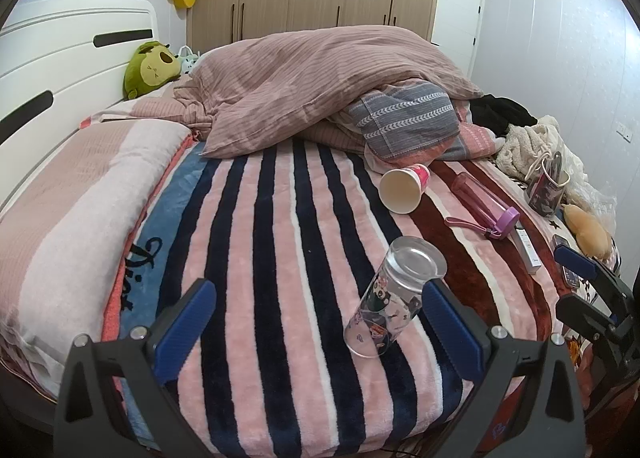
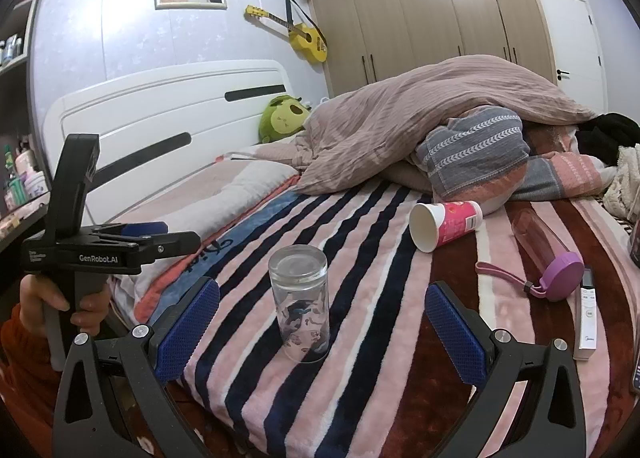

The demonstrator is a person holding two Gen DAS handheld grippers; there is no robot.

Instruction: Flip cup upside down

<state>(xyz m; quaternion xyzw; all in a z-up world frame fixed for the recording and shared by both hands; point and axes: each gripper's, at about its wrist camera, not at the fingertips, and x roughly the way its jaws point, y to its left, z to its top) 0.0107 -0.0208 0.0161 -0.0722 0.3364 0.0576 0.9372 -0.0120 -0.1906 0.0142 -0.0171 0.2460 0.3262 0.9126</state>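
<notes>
A clear glass cup with cartoon prints (image 1: 390, 298) (image 2: 301, 304) stands upside down on the striped blanket (image 1: 280, 258), base up and rim on the fabric. In the left wrist view it leans and sits just inside my left gripper's right finger. My left gripper (image 1: 316, 322) is open and empty. My right gripper (image 2: 322, 322) is open and empty, with the cup standing between its blue pads, apart from both. The left gripper also shows in the right wrist view (image 2: 152, 236), held at the left.
A pink paper cup (image 1: 404, 187) (image 2: 444, 225) lies on its side behind the glass. A pink bottle with a purple lid (image 1: 486, 203) (image 2: 550, 254), a white remote (image 2: 586, 318) and a phone (image 1: 568, 262) lie to the right. A heaped duvet (image 1: 320, 89) fills the far side.
</notes>
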